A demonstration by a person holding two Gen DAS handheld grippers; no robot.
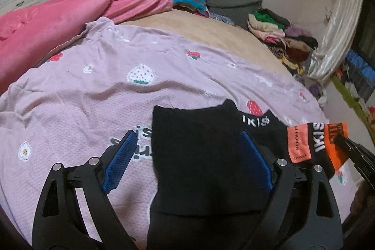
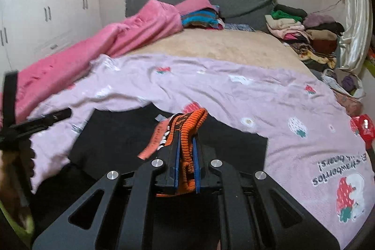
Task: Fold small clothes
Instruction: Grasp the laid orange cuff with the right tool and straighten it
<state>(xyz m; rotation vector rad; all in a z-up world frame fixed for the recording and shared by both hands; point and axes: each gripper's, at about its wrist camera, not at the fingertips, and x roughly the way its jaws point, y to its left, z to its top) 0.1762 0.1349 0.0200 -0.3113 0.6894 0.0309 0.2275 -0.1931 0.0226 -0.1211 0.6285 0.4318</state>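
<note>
Right hand-held gripper (image 2: pixel 186 144) clamped on orange waistband (image 2: pixel 189 125) of black garment (image 1: pixel 199 156); left hand-held gripper (image 1: pixel 187 151) open over it. Garment's near edge cut off, on bed's pink sheet (image 1: pixel 93 86).

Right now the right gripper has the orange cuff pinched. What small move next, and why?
Probably carry the orange cuff across the black garment toward the open left gripper to make the fold. The right gripper is shut on the cuff, and the garment lies flat on the lilac strawberry sheet.
</note>
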